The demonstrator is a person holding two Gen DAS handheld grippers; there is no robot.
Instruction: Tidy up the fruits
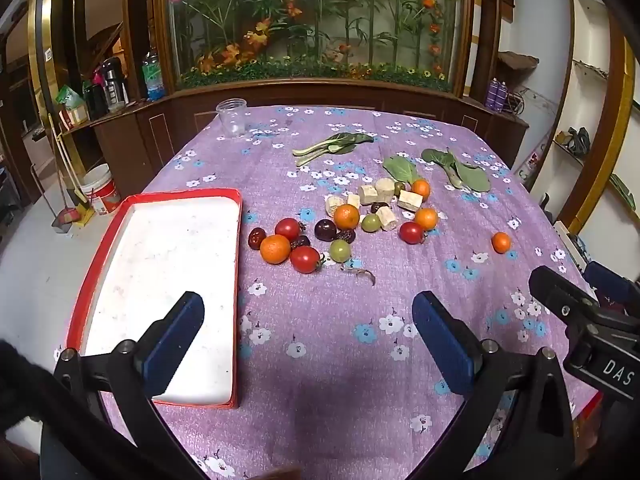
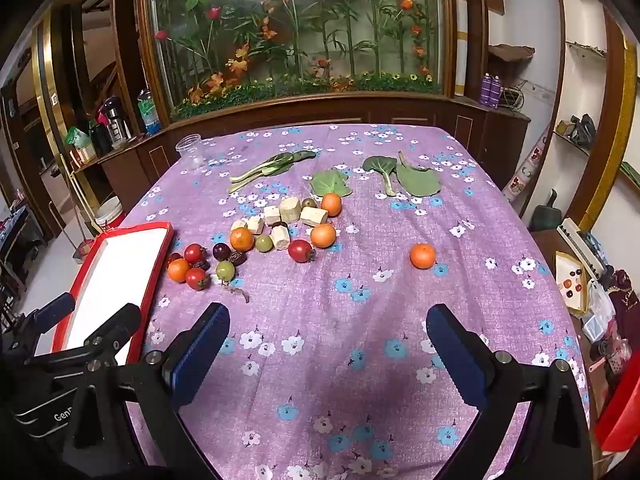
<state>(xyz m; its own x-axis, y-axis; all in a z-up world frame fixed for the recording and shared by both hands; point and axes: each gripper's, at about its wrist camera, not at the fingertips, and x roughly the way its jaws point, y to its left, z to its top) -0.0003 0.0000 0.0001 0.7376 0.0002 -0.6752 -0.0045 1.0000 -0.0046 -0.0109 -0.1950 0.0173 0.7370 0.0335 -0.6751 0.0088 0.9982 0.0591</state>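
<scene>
Small fruits lie in a loose cluster mid-table: orange tangerines (image 1: 275, 249) (image 2: 241, 239), red tomatoes (image 1: 305, 259) (image 2: 300, 250), green ones (image 1: 340, 250) and dark plums (image 1: 325, 230). One tangerine (image 1: 501, 242) (image 2: 422, 256) lies apart on the right. A red-rimmed white tray (image 1: 236, 280) (image 2: 158, 268) sits empty at the left. My left gripper (image 1: 308, 320) is open and empty, near the tray's front corner. My right gripper (image 2: 326, 332) is open and empty, short of the fruits.
Pale root chunks (image 1: 410, 200) (image 2: 314, 216) and green leaves (image 1: 332, 144) (image 2: 416, 180) lie behind the fruit. A clear plastic cup (image 1: 233, 117) (image 2: 191, 152) stands at the far left corner. The purple flowered cloth (image 1: 320, 360) covers the table. A wooden cabinet stands behind.
</scene>
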